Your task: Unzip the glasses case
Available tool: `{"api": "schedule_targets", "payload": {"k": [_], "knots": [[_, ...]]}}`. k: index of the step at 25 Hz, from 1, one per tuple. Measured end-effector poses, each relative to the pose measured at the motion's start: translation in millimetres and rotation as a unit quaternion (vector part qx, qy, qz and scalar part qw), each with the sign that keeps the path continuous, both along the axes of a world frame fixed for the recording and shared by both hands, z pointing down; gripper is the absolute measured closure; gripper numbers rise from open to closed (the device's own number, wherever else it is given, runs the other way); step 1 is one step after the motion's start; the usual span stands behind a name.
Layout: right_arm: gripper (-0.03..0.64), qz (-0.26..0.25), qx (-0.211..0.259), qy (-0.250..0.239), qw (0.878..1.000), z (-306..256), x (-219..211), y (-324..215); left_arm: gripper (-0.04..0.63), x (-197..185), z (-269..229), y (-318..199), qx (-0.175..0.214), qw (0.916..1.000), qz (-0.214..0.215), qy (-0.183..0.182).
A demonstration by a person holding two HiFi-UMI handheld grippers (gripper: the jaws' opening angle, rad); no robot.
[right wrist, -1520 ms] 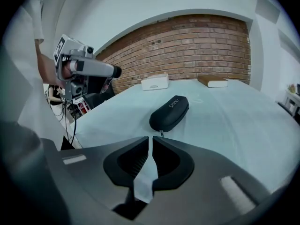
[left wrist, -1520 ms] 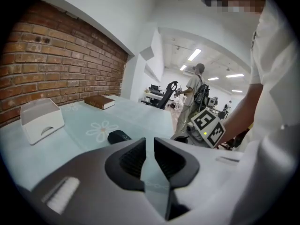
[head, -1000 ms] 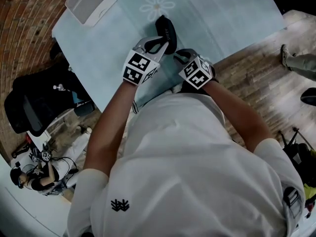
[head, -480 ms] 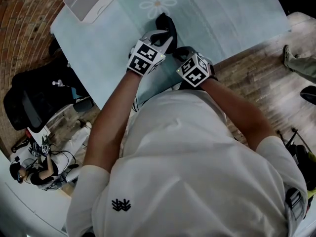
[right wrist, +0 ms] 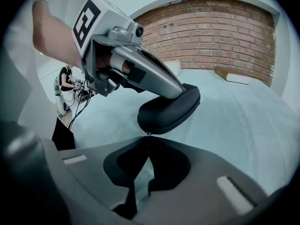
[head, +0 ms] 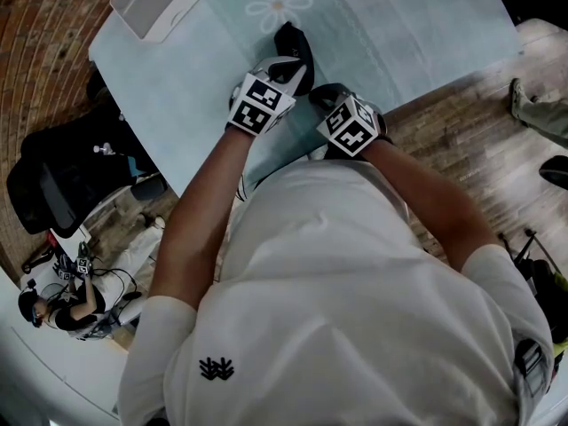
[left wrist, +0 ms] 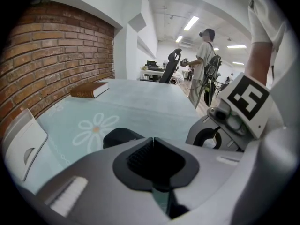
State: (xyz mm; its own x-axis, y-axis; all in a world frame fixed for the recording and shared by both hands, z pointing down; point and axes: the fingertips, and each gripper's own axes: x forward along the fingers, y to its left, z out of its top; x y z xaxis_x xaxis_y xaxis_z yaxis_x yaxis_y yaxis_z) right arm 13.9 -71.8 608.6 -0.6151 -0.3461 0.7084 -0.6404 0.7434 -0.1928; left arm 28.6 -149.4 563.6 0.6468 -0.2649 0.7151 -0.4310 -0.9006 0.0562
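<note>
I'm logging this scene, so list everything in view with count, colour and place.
tablecloth: one, pale blue, daisy print, spread mid-scene.
glasses case: one, black, on the tablecloth beside the daisy.
zipper pull: one, tiny, metallic, at the case's near edge.
box: one, white, tablecloth's corner.
book: one, brown, tablecloth's far end.
office chair: one, black, head view's left edge.
left gripper: one, grey, jaws shut, resting on the case.
right gripper: one, grey, jaws shut on the zipper pull.

Open office: brick wall point(left wrist: 56, 64), ceiling strip lights point(left wrist: 192, 23), desks point(left wrist: 152, 73), office chair point(left wrist: 171, 64).
</note>
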Motion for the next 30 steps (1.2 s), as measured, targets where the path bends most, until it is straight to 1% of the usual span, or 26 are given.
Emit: {"api": "schedule_targets", "payload": {"k": [7, 11, 25, 30], "knots": [[0.617, -0.016, -0.003, -0.006, 1.0, 0.3, 7.8, 3.4, 0.542, 4.2, -3.5, 4.2, -0.006, 1.0, -0.004, -0.002], [0.617, -0.021, -0.002, -0.007, 1.0, -1.2, 14.1, 1.3, 0.543, 6.0, -3.5, 4.0, 0.002, 1.0, -0.001, -0.009], [0.617, -0.049, 0.01, -0.004, 0.999, -6.7, 26.7, -13.2, 0.543, 6.2, -3.2, 1.8, -0.011, 0.9996, -0.025, 0.001], [0.617, -0.057, 0.01, -0.001, 0.998, -3.3, 29.6, -15.2, 0.543, 2.2, 0.6, 1.5, -0.011, 0.9994, -0.031, -0.003]]}}
